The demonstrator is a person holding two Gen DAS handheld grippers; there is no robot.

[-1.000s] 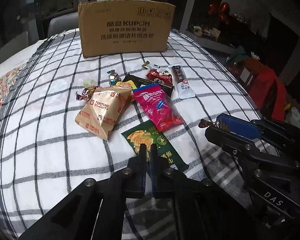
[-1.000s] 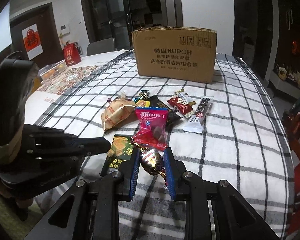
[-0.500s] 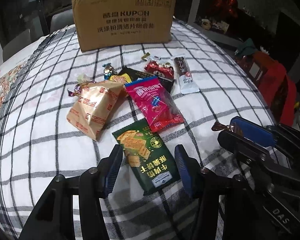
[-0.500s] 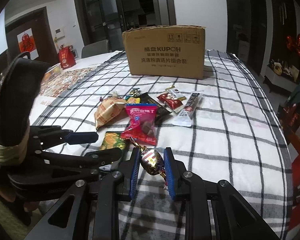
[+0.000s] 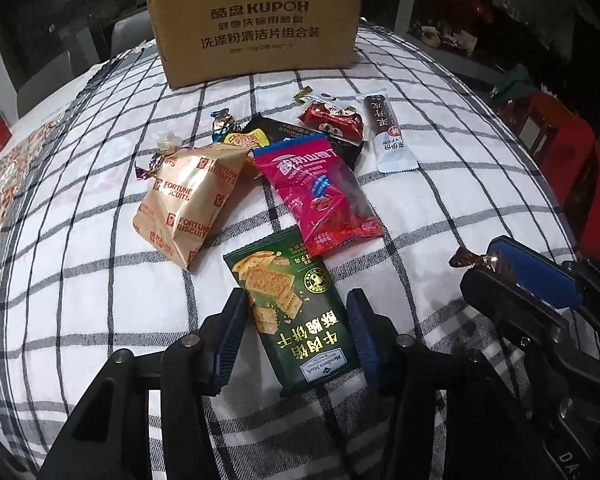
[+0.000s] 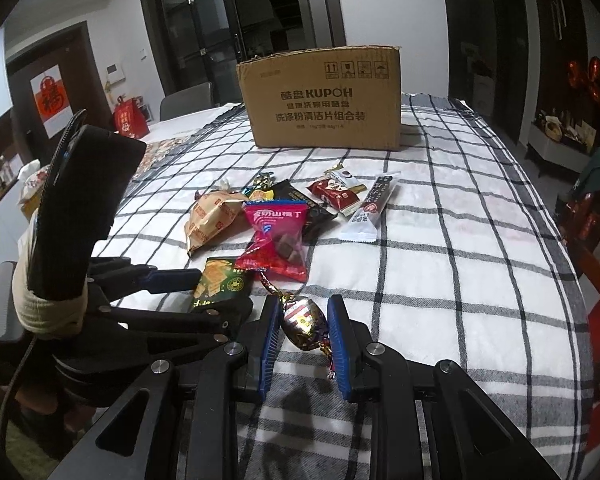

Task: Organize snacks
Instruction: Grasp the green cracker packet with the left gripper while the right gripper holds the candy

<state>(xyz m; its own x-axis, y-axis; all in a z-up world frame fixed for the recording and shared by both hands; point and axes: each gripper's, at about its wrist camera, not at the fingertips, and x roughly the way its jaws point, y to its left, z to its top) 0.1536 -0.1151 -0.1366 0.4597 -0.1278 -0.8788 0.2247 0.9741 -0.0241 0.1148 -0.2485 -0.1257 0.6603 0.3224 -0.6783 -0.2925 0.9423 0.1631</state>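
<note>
My left gripper (image 5: 296, 320) is open, its jaws on either side of a green cracker packet (image 5: 292, 312) lying on the checked cloth. My right gripper (image 6: 304, 324) is shut on a shiny wrapped candy (image 6: 304, 322), held above the cloth; it also shows in the left wrist view (image 5: 516, 276) at the right. Beyond lie a pink snack bag (image 5: 320, 192), a gold Fortune Biscuits bag (image 5: 192, 204), a black packet (image 5: 296, 136), a red packet (image 5: 332, 118), a white bar (image 5: 388, 132) and loose candies (image 5: 156, 164). A cardboard box (image 5: 256, 28) stands at the back.
The checked cloth (image 6: 440, 264) covers the table, whose right edge drops toward red items on the floor (image 5: 572, 168). A patterned mat and a red bag (image 6: 130, 118) lie at the far left. A chair (image 6: 186, 100) stands behind the table.
My left gripper has opened from shut and moved forward, so its jaws now flank the green cracker packet. My right gripper keeps its hold on the candy.
</note>
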